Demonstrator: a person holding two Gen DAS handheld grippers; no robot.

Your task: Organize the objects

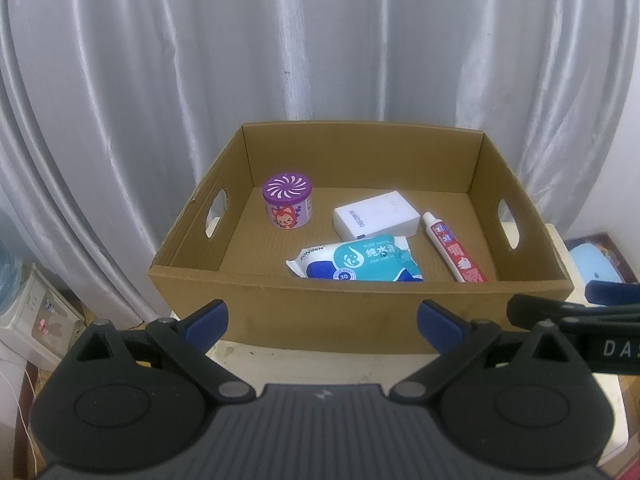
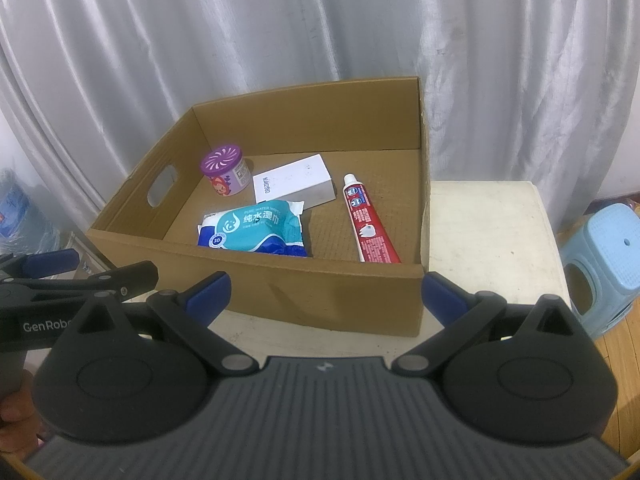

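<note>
Cardboard box (image 1: 360,300) on the surface (image 2: 488,232) is seen holding toothpaste (image 2: 370,220) at 3 o'clock of the wipes (image 2: 256,228). Both the left hand-held gripper (image 1: 322,320) and right hand-held gripper (image 2: 326,294) are held wide open, empty. A blue stool (image 2: 608,256) is shown fully only in the right view.

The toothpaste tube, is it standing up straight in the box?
No, the toothpaste tube lies flat on the floor of the cardboard box, cap toward the back wall.
</note>
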